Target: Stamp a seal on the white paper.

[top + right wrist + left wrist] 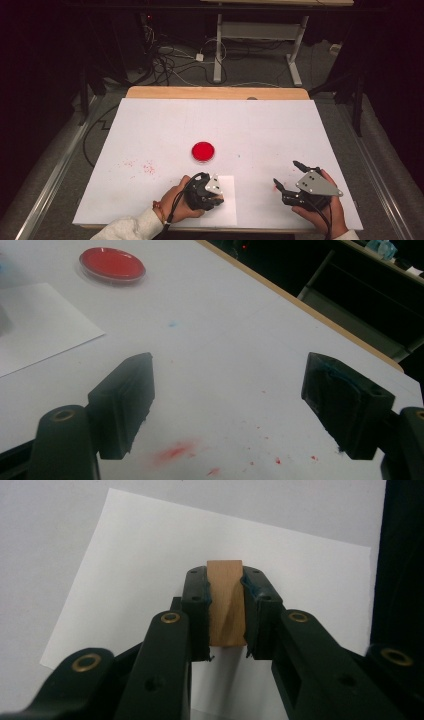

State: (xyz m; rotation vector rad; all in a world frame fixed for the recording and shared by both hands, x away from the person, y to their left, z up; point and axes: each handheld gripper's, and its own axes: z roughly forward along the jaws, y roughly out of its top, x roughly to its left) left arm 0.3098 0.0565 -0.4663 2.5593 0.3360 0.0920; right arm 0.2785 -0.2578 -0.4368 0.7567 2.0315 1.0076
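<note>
Unmarked wooden block [226, 602] clamped in left gripper [226, 605], plain paper [125, 555]

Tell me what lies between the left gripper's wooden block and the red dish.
Bare surface: the white paper sheet under the left gripper holding the wooden block, then white tabletop up to the red dish, in the high view.

White table [150, 125] w/ red dish [204, 151], paper [227, 202]

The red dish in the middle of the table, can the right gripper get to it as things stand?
Probably yes. The right gripper is open and holds nothing, and the white table between it and the red dish lies bare apart from red smears. The left gripper, shut on a wooden block, sits off to the side.
</note>
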